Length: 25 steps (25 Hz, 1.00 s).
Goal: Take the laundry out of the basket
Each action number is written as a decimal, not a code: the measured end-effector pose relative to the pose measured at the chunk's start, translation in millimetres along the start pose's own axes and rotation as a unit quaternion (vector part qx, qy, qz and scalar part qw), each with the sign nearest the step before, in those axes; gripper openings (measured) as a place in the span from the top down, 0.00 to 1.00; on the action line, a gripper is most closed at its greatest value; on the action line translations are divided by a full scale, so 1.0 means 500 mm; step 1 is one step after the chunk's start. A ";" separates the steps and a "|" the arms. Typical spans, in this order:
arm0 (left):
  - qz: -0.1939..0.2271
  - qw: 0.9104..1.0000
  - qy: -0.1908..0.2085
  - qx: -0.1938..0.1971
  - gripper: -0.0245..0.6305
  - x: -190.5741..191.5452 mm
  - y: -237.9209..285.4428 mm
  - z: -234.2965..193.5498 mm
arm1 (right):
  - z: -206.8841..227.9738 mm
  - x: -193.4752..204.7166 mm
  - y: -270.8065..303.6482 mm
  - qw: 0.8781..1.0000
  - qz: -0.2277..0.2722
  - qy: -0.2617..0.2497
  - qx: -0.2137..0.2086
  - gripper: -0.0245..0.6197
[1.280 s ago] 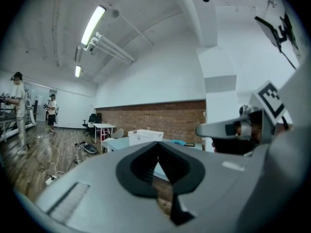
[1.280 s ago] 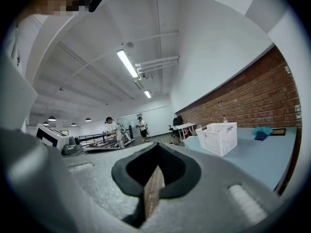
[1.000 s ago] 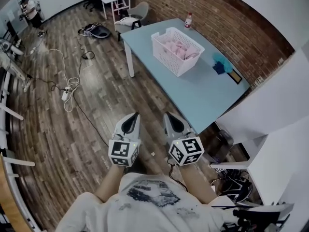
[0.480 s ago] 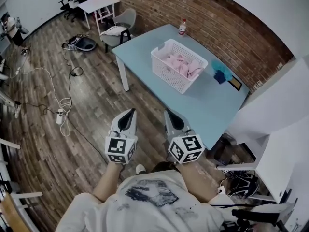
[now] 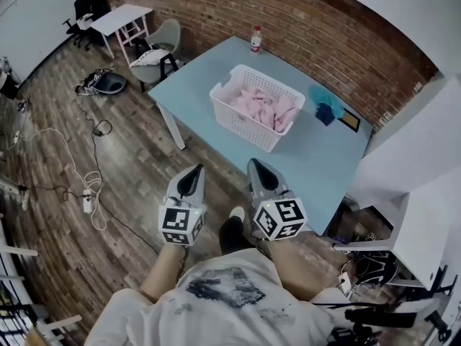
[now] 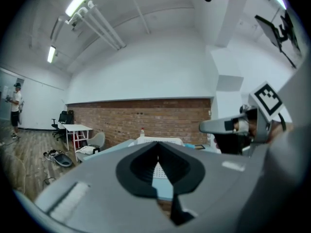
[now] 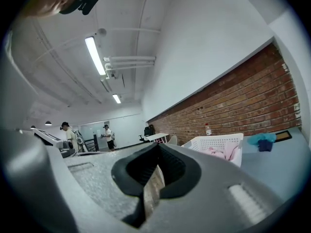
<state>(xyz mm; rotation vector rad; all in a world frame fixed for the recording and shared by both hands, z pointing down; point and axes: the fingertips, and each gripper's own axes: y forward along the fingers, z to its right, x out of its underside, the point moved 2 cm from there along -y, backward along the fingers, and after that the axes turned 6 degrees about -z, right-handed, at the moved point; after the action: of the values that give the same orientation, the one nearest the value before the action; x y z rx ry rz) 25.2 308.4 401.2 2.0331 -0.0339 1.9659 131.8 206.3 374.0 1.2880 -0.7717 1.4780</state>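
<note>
Pink laundry (image 5: 261, 108) heaped in white basket (image 5: 241, 127) on blue table (image 5: 311, 161), 12 o'clock from both grippers, well apart. Left gripper (image 5: 194, 171) and right gripper (image 5: 254, 164) fully closed, empty. Laundry looks soft, light, floppy; pinch a raised top fold.

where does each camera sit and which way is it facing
Head view: on the person's head, looking steeply down at the blue table; shows torso, left gripper and right gripper.
Left gripper view: on the left gripper, facing level toward the brick wall; shows its shut jaws and the right gripper beside.
Right gripper view: on the right gripper, facing level across the room; shows its shut jaws.
Shared: all three see the white basket that holds pink laundry.
</note>
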 end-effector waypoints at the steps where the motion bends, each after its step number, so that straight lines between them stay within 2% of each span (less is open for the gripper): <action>1: -0.001 1.000 0.003 0.006 0.98 -0.006 0.030 -0.005 | 0.023 -0.005 0.018 1.000 0.002 0.004 0.007 0.97; 15: -0.012 0.995 0.029 0.097 0.98 -0.138 0.544 -0.036 | 0.390 -0.129 0.282 0.996 0.004 0.025 0.082 0.97; 20: -0.023 0.990 0.039 0.130 0.98 -0.158 0.666 -0.032 | 0.496 -0.149 0.320 0.992 0.005 0.041 0.119 0.97; 25: -0.035 0.985 0.045 0.161 0.98 -0.161 0.740 -0.048 | 0.549 -0.153 0.353 0.986 0.003 0.054 0.155 0.97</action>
<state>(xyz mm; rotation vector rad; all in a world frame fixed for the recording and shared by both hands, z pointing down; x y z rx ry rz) -88.2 -53.8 398.4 2.0958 0.3949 2.1289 52.8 -119.5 388.5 1.4201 -0.4868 1.7051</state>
